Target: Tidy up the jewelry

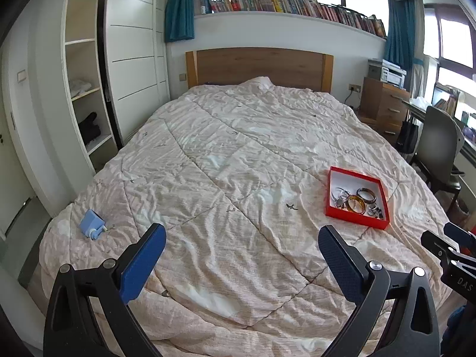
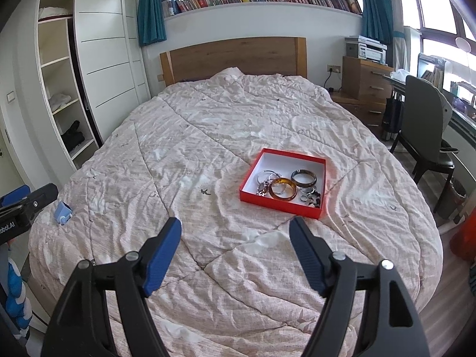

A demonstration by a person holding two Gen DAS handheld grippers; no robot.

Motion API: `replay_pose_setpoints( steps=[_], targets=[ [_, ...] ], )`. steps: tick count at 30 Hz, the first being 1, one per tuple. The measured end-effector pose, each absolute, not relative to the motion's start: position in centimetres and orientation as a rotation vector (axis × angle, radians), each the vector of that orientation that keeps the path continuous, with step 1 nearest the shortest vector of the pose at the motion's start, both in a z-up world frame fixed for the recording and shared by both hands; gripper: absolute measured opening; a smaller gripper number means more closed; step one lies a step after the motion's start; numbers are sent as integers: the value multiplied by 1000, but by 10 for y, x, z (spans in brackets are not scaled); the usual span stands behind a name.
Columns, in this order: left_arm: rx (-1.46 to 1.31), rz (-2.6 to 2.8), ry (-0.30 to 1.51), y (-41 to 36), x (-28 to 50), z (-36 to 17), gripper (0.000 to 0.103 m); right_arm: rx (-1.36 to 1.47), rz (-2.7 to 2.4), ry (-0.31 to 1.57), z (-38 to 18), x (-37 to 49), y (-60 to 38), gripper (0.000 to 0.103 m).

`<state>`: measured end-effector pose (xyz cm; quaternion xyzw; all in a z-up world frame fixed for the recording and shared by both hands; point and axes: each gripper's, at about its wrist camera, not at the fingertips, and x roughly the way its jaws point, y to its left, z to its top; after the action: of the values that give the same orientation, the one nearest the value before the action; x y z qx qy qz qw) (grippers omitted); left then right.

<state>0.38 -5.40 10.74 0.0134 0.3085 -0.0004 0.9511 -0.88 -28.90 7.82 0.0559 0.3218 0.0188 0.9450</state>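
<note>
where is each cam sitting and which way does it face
Left wrist: on the left claw, angled down over the bed toward the headboard; its open fingers show, red box ahead right, right claw at right edge.
Right wrist: on the right claw, same heading; open fingers, box just ahead, left claw at left edge.
Shared: bed, box, blue item.

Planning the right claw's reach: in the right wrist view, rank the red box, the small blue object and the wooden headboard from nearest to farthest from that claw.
1. Red box, just ahead, slightly right, on the quilt.
2. Small blue object, far left near the bed's edge.
3. Wooden headboard, across the bed at the wall.

The right claw is open and empty.
</note>
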Motion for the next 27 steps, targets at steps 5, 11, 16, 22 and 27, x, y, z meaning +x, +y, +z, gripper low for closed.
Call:
replay_pose_setpoints(
  steps=[5,11,16,22,27],
  targets=[
    [34,-11,635,-56,7,101,101,119,35,672,70,-5,-291,74],
    [36,-11,655,-56,12,93,102,127,26,694,59,-1,-295,74],
    [36,-14,674,-55,16,86,103,126,20,710,51,0,-297,74],
    [28,-12,697,-51,19,77,103,132,8,719,45,2,-302,74],
    [28,-14,715,-51,22,71,103,136,3,727,42,4,-304,74]
  ],
)
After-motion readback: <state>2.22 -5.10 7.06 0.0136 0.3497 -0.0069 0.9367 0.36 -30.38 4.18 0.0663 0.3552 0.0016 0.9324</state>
